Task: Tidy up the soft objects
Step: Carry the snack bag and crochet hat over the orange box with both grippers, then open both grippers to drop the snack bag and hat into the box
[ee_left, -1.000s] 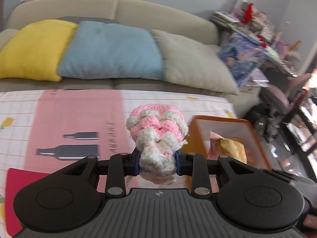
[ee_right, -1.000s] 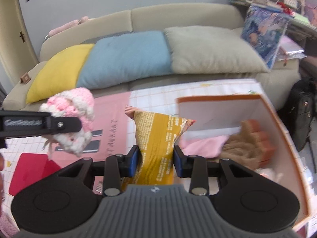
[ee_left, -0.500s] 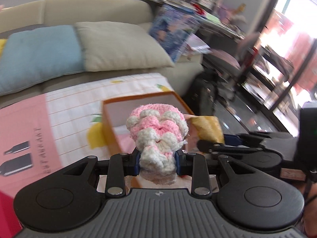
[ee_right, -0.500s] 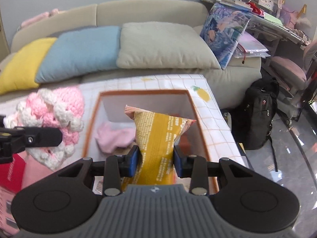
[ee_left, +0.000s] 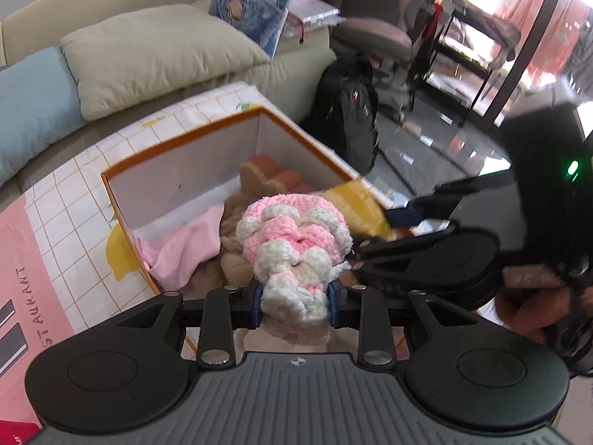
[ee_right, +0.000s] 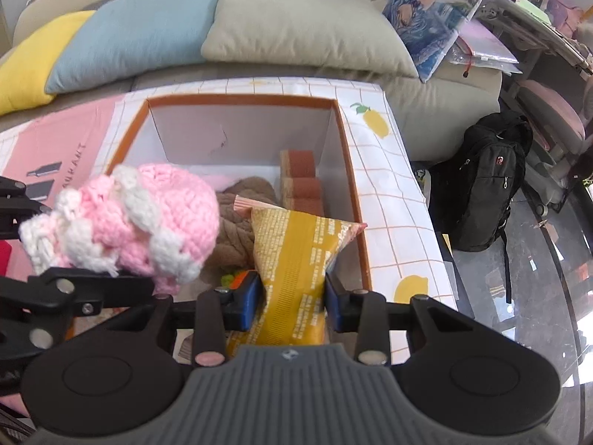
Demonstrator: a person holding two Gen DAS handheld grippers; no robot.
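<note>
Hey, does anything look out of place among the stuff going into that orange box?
Yes: the right tongs hold a yellow snack bag over the orange box, which otherwise holds soft cloth and plush. A crinkly packet looks odd there. The left tongs hold a pink-and-white crochet piece.

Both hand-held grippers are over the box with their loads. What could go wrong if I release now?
1. The left hand-held gripper and right hand-held gripper hang close together; opening both at once might knock them.
2. The yellow snack bag sits near the orange box's right wall and could catch on the rim.
3. The pink and white knitted item may land atop the brown plush.
</note>
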